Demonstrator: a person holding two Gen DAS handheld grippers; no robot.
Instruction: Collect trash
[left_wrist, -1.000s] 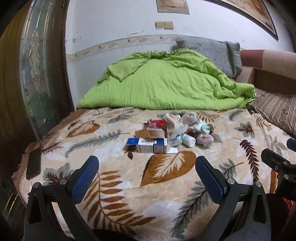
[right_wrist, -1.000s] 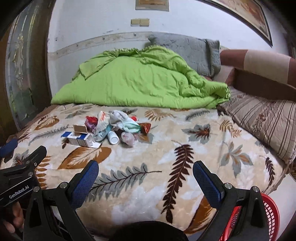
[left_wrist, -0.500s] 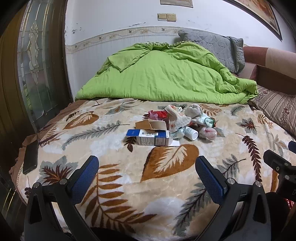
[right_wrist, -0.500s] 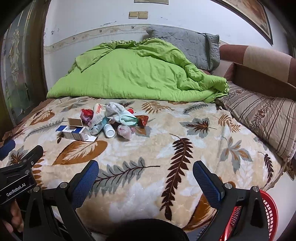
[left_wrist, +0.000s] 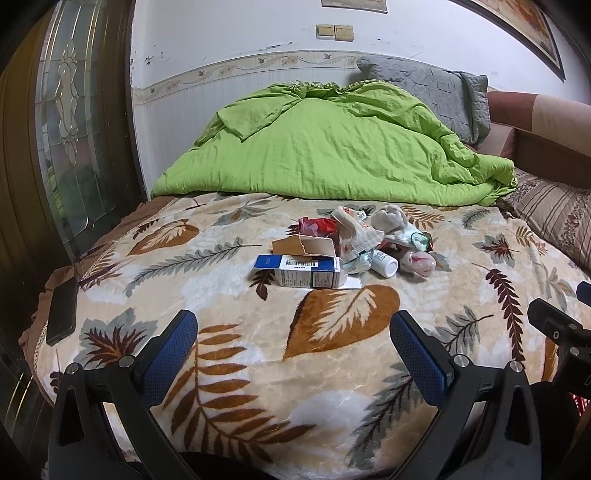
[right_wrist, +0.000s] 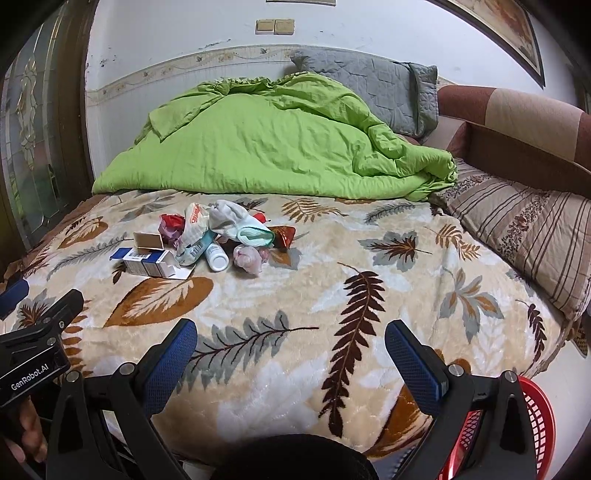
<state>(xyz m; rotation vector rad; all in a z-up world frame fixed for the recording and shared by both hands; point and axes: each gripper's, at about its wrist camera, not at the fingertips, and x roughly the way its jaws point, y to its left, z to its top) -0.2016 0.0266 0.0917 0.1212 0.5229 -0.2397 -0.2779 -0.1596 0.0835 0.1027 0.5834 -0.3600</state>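
A pile of trash (left_wrist: 354, 240) lies mid-bed on the leaf-pattern blanket (left_wrist: 332, 350): a blue-and-white carton (left_wrist: 303, 271), a torn cardboard piece (left_wrist: 304, 245), a white bottle (left_wrist: 384, 263), red wrappers (left_wrist: 317, 224) and crumpled white packets (left_wrist: 391, 221). The pile also shows in the right wrist view (right_wrist: 210, 240). My left gripper (left_wrist: 293, 347) is open and empty, short of the carton. My right gripper (right_wrist: 290, 349) is open and empty over the blanket's near edge, right of the pile. A red mesh basket (right_wrist: 535, 424) sits below the bed's corner at lower right.
A green duvet (left_wrist: 332, 147) and grey pillow (left_wrist: 428, 88) fill the far half of the bed. A striped pillow (right_wrist: 517, 229) lies at right. A black phone (left_wrist: 62, 314) lies at the blanket's left edge. A glass-panelled door (left_wrist: 70, 122) stands at left.
Both grippers have moved forward and a little higher over the bed; the trash pile looks nearer and lower in view. Both stay open and empty.
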